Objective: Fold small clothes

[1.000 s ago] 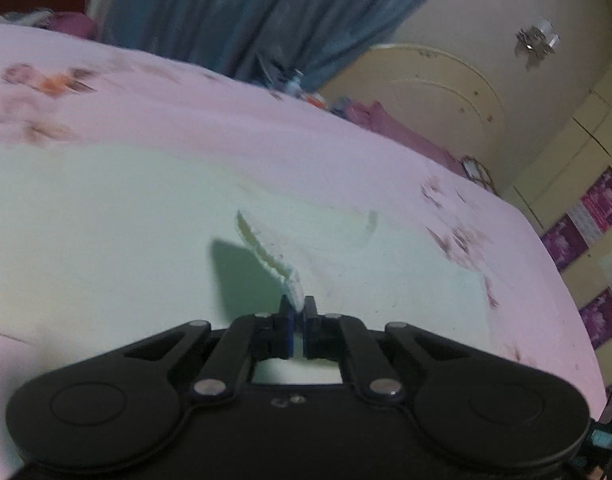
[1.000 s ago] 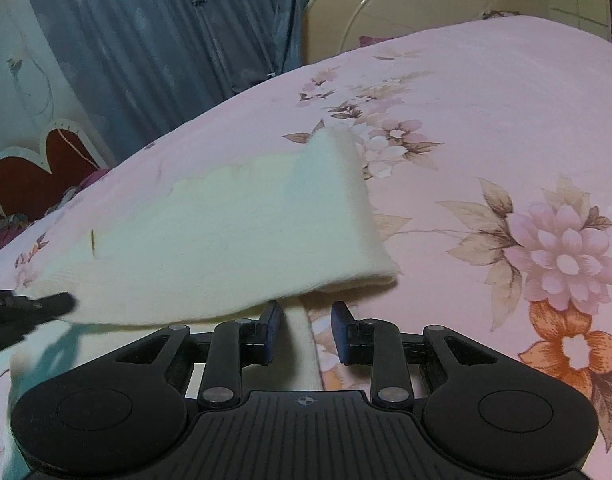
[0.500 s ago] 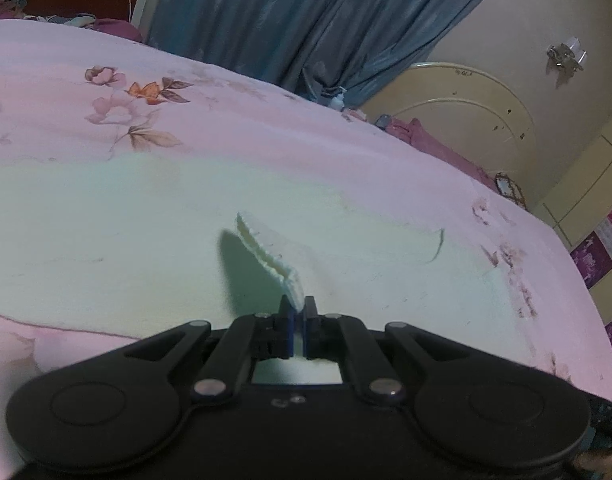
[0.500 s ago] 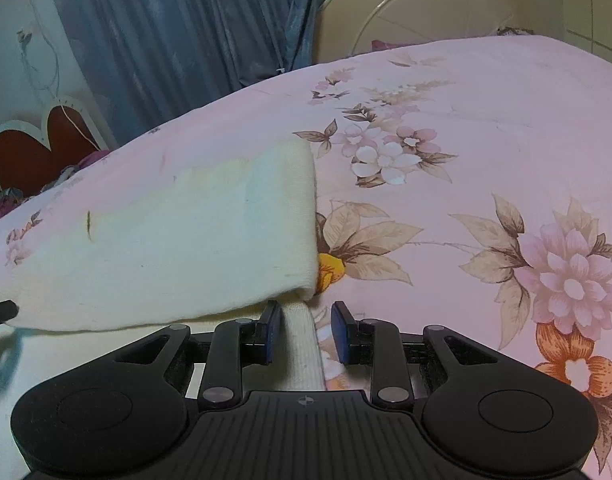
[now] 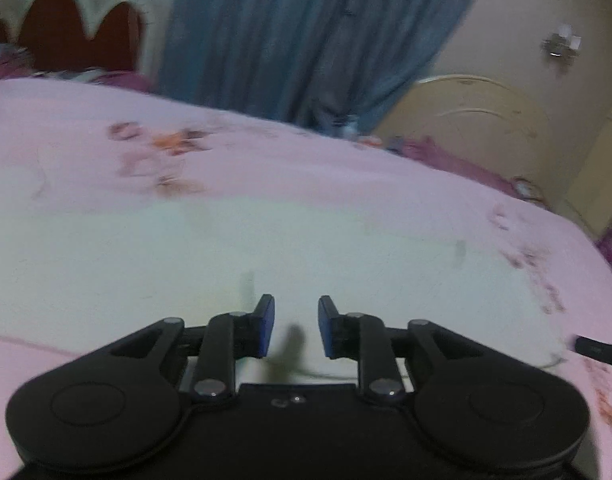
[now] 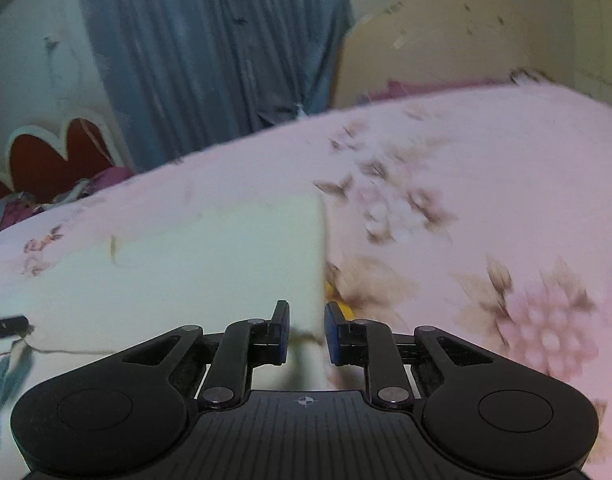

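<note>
Since 0.5 s ago: left tool [image 5: 292, 326] has let go of the pinched cloth corner; that raised flap is gone and the cloth now lies flat. Right tool's fingers were already apart and remain so.

Left wrist view: left tool spread, nothing between its blue pads. The cream-white knitted cloth garment [image 5: 226, 256] spreads flat on the pink floral bedsheet [image 5: 266, 160], filling the band from 9 to 3 o'clock directly ahead of the fingers. A dark object, probably the other tool's tip, enters at 3 o'clock [image 5: 598, 350]. Frame blurred.

Right wrist view: right tool [image 6: 306, 334] spread, holding nothing. The garment's folded layer [image 6: 206, 264] runs from 9 o'clock to centre; its straight right edge ends just above the gap between the fingers. A loose thread trails at 9 o'clock [image 6: 54, 350]. Bedsheet flowers lie from 1 to 4 o'clock.

Judgement: both releases suggest one fold is laid down; next step likely a re-grasp for a further fold or smoothing.

Writing: none legible; only a small crosshair mark on the right tool's body [image 6: 305, 401].
</note>
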Available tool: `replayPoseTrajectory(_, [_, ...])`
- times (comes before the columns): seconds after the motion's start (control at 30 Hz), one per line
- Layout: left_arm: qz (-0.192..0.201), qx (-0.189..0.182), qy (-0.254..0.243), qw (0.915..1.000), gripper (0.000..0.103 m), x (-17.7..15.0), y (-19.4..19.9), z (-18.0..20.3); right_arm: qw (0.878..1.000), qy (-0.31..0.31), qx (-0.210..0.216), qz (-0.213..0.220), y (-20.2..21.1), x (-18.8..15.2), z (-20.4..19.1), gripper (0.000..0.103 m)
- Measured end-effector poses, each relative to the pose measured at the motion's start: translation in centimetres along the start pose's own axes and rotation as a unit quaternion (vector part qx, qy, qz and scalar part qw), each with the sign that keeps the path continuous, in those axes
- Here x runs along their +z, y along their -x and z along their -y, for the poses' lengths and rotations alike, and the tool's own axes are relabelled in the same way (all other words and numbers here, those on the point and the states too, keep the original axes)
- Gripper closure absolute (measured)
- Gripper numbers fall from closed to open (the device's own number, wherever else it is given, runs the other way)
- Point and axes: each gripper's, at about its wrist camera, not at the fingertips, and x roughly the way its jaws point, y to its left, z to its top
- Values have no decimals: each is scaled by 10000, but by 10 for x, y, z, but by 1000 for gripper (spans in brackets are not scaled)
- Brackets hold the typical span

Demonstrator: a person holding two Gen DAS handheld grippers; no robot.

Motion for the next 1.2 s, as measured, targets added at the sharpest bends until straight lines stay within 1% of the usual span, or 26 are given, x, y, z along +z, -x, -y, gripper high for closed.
replayPoseTrajectory(0.03, [-126, -94, -108, 9998, 75, 0, -7, 9, 10000, 62, 36, -46, -7, 1, -4, 84])
replayPoseTrajectory(0.1, [-362, -131, -241, 9990, 71, -3, -22, 19, 9995, 190, 90, -218, -25, 0, -12, 90])
replayPoseTrajectory(0.13, [-443, -27, -264, 9987, 72, -7, -30, 20, 9992, 237, -11, -319, -32, -3, -12, 90])
replayPoseTrajectory(0.17, [-510, 47, -201, 9985, 76, -10, -35, 15, 9986, 242, -191, -421, -38, -6, -8, 92])
replayPoseTrajectory(0.2, [-473, -12, -85, 9988, 76, -12, -34, 9, 9986, 156, -256, -443, -39, -9, -2, 100])
replayPoseTrajectory(0.23, [-452, -34, 25, 9990, 76, -11, -31, 5, 9985, 97, -295, -443, -37, -8, 3, 103])
replayPoseTrajectory(0.27, [-422, -1, 69, 9991, 72, -9, -28, 4, 9983, 157, -319, -464, -34, -6, 4, 103])
replayPoseTrajectory(0.3, [-357, 20, 70, 9993, 69, -6, -27, 6, 9986, 203, -253, -421, -33, -2, 3, 103])
replayPoseTrajectory(0.33, [-273, -7, 50, 9996, 60, -4, -28, 9, 9991, 204, -151, -349, -32, 2, 2, 103])
replayPoseTrajectory(0.37, [-230, -41, -20, 9997, 49, -1, -32, 14, 9995, 190, -2, -259, -36, 9, 0, 103])
replayPoseTrajectory(0.43, [-257, 9, -136, 9996, 37, 4, -46, 27, 9992, 177, 246, -252, -52, 21, -8, 103])
replayPoseTrajectory(0.5, [-282, 6, -215, 9994, 39, 8, -60, 36, 9978, 373, 442, -338, -75, 29, -20, 103])
replayPoseTrajectory(0.53, [-296, 32, -256, 9992, 44, 9, -65, 38, 9967, 527, 489, -369, -86, 32, -26, 103])
replayPoseTrajectory(0.57, [-267, 82, -296, 9992, 53, 11, -67, 38, 9962, 665, 408, -383, -98, 37, -28, 103])
replayPoseTrajectory(0.63, [-269, 235, -264, 9990, 59, 12, -71, 28, 9979, 560, -37, -326, -115, 48, -16, 103])
replayPoseTrajectory(0.7, [-247, 175, -189, 9994, 60, 13, -72, 19, 9984, 194, -413, -328, -131, 63, 9, 103])
replayPoseTrajectory(0.73, [-257, 170, -228, 9993, 60, 14, -73, 20, 9984, 72, -417, -369, -138, 68, 19, 103])
replayPoseTrajectory(0.77, [-261, 205, -305, 9990, 60, 13, -73, 22, 9986, 2, -313, -416, -144, 73, 25, 103])
replayPoseTrajectory(0.83, [-264, 286, -391, 9985, 59, 13, -72, 28, 9981, 188, -333, -473, -148, 78, 22, 103])
replayPoseTrajectory(0.97, [-218, 231, -497, 9983, 54, 11, -58, 39, 9966, 417, -340, -626, -138, 74, 16, 103])
replayPoseTrajectory(1.1, [-400, 326, -636, 9966, 54, -8, -45, 37, 9943, 713, -213, -769, -107, 47, 14, 103])
replayPoseTrajectory(1.17, [-364, 364, -673, 9964, 55, -13, -37, 37, 9930, 863, -280, -760, -93, 32, 12, 103])
replayPoseTrajectory(1.2, [-315, 348, -638, 9969, 55, -13, -31, 39, 9929, 855, -345, -748, -87, 30, 11, 103])
